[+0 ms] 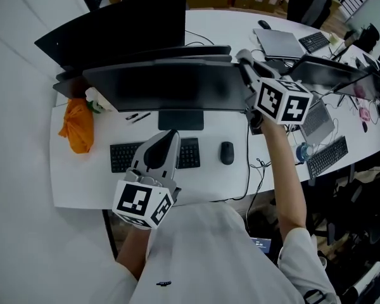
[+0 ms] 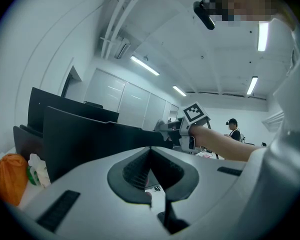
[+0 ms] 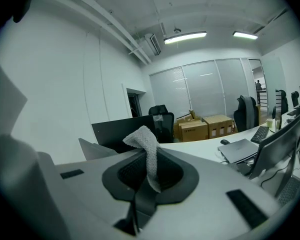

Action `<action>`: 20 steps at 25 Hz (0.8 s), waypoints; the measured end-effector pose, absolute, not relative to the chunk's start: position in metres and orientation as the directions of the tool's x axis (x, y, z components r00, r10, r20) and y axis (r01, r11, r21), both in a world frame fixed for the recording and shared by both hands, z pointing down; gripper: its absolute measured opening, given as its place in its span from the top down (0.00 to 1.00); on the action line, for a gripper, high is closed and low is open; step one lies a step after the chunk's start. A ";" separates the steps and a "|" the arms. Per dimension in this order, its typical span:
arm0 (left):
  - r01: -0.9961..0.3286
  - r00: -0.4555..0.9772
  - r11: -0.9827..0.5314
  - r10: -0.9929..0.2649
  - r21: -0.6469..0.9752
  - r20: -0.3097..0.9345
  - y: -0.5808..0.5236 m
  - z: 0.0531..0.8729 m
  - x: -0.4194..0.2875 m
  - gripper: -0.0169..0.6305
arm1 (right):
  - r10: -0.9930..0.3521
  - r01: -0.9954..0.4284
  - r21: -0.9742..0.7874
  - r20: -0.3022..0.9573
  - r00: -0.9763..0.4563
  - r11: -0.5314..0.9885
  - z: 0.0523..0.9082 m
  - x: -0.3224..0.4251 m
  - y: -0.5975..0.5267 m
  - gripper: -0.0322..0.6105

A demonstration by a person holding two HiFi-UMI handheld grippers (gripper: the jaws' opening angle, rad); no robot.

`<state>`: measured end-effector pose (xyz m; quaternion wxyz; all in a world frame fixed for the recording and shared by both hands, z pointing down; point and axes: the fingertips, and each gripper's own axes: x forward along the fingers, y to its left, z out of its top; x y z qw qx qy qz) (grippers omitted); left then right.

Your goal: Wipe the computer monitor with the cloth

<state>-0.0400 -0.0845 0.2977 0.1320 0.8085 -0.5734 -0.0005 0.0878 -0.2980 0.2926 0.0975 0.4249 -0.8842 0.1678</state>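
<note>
The dark computer monitor [image 1: 171, 86] stands mid-desk, and its screen [image 2: 85, 139] fills the left of the left gripper view. My right gripper [image 1: 243, 57] is at the monitor's upper right corner, shut on a pale knitted cloth [image 3: 144, 138] that sticks up from between its jaws [image 3: 148, 160]. My left gripper [image 1: 171, 135] hovers over the keyboard [image 1: 123, 156] in front of the monitor's stand. It is shut [image 2: 150, 156] with nothing in it. The left gripper view also shows the right gripper [image 2: 176, 127] beside the monitor's edge.
An orange bag [image 1: 78, 126] lies at the desk's left, a mouse [image 1: 226, 152] right of the keyboard, two pens [image 1: 138, 116] by the stand. More monitors [image 1: 114, 25] stand behind. To the right are a laptop [image 1: 279, 42], cables and another keyboard [image 1: 327, 157].
</note>
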 end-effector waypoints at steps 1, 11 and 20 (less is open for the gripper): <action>-0.927 0.342 -0.308 -0.928 0.214 0.150 -0.085 0.298 -0.042 0.95 | -0.718 -0.781 -0.218 0.309 -0.624 0.586 0.291 0.082 -0.297 0.89; -0.928 0.325 -0.287 -0.935 0.238 0.140 -0.077 0.303 -0.073 0.95 | -0.687 -0.747 -0.251 0.294 -0.664 0.615 0.287 0.021 -0.283 0.89; -0.928 0.320 -0.282 -0.938 0.243 0.136 -0.070 0.304 -0.103 0.95 | -0.680 -0.733 -0.301 0.277 -0.679 0.610 0.282 -0.011 -0.277 0.89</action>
